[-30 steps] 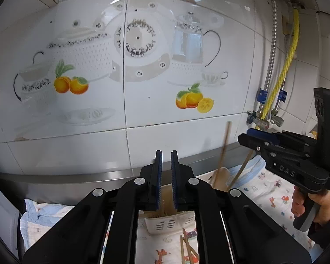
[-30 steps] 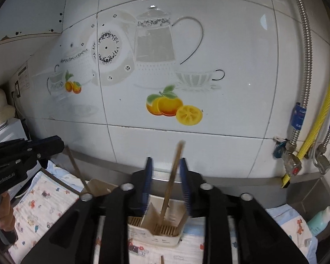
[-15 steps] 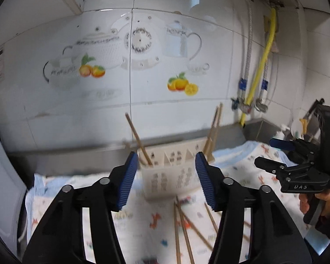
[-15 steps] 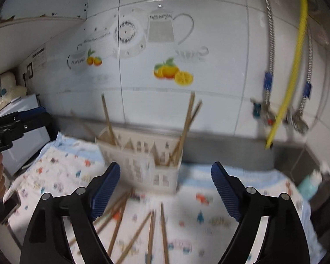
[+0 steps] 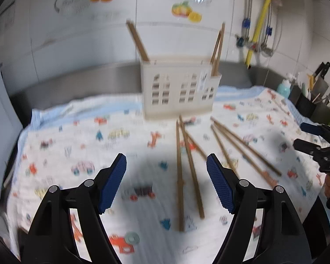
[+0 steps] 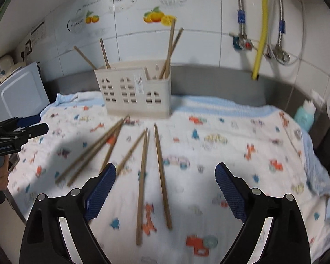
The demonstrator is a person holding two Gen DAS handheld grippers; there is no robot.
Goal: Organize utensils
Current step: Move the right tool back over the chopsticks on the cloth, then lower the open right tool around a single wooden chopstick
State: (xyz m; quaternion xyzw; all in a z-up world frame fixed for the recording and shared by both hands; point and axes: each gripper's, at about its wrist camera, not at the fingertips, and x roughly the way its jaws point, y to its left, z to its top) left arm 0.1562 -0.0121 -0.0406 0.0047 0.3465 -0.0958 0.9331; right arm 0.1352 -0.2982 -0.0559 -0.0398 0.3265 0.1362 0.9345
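Note:
A cream utensil holder (image 5: 178, 92) (image 6: 136, 92) stands at the back of the cloth, with chopsticks (image 5: 137, 41) (image 6: 169, 50) leaning in its compartments. Several loose wooden chopsticks (image 5: 180, 171) (image 6: 143, 176) lie fanned out on the cloth in front of it. My left gripper (image 5: 166, 165) hovers over the cloth with its jaws opening and grips nothing; two chopsticks lie below its gap. My right gripper (image 6: 165, 171) is also opening and holds nothing, above two other chopsticks. Each gripper shows at the edge of the other's view: the right gripper (image 5: 300, 134), the left gripper (image 6: 41, 123).
A cartoon-print cloth (image 5: 77, 145) covers the counter up to a steel upstand and tiled wall. A yellow hose (image 6: 260, 33) and valves hang at the back right. A teal bottle (image 6: 304, 116) and a knife rack (image 5: 319, 83) are to the right, a white appliance (image 6: 22, 92) to the left.
Both grippers pulled back and down from the holder and opened wide. The right one let go of a chopstick that now stands in the holder. The loose chopsticks came into view.

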